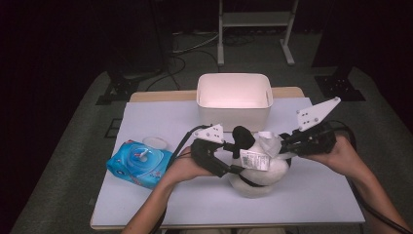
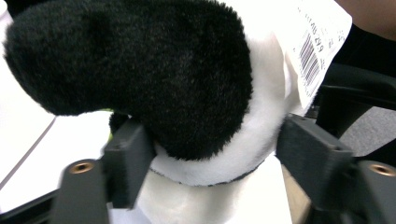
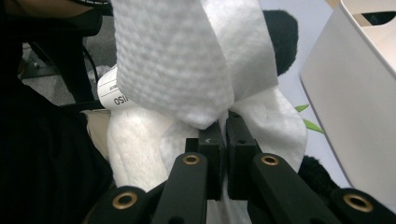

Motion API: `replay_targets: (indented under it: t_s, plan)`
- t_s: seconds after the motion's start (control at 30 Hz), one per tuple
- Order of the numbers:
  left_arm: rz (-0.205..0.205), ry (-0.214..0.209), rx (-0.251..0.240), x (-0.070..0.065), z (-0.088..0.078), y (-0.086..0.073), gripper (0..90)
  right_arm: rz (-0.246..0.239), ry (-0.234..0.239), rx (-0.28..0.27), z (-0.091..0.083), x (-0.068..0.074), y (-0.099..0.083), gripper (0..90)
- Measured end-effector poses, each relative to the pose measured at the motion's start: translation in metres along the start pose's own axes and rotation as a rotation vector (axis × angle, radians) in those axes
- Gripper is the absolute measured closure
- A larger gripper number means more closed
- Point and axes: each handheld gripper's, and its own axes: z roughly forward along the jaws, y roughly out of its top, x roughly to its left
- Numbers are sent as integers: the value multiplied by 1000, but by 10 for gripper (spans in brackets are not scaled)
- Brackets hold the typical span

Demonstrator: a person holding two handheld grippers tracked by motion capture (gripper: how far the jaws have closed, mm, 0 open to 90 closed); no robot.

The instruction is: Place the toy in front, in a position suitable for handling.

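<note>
A black-and-white panda plush (image 1: 263, 173) sits on the white table (image 1: 195, 200), with a barcode tag (image 1: 254, 159) on it. My left gripper (image 1: 235, 157) comes in from the left. Its jaws stand apart around a black limb and the white body of the plush (image 2: 140, 70), the fur brushing the left pad (image 2: 128, 158). From the right, my right gripper (image 1: 282, 143) is shut on a folded white wipe (image 3: 177, 60). The wipe (image 1: 268, 141) lies against the top of the plush (image 3: 135, 140).
A white bin (image 1: 234, 105) stands at the back middle of the table, close to the right gripper (image 3: 355, 102). A blue pack of wet wipes (image 1: 139, 163) lies at the left, a small white disc (image 1: 155, 142) behind it. Cables trail from both grippers.
</note>
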Motion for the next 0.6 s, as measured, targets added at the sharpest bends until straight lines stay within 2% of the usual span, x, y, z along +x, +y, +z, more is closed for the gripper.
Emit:
replay_targets:
  t_s: [0.1,0.17,0.27,0.37,0.5,0.6]
  plan:
    - [-8,2,8,2,7,1,185,7,11,-14,-1,0,-5,866]
    - [-18,-11,6,5,11,1,147,4,12,-13,-1,1,-7,866]
    - [-11,-31,4,5,17,4,146,7,9,-5,-1,1,-8,866]
    - [1,-27,7,4,19,7,152,10,6,-6,0,0,-8,866]
    - [2,-35,-14,5,14,5,374,8,11,-19,1,1,-8,865]
    - [4,-42,-22,3,10,5,438,-1,1,-15,-3,3,-5,866]
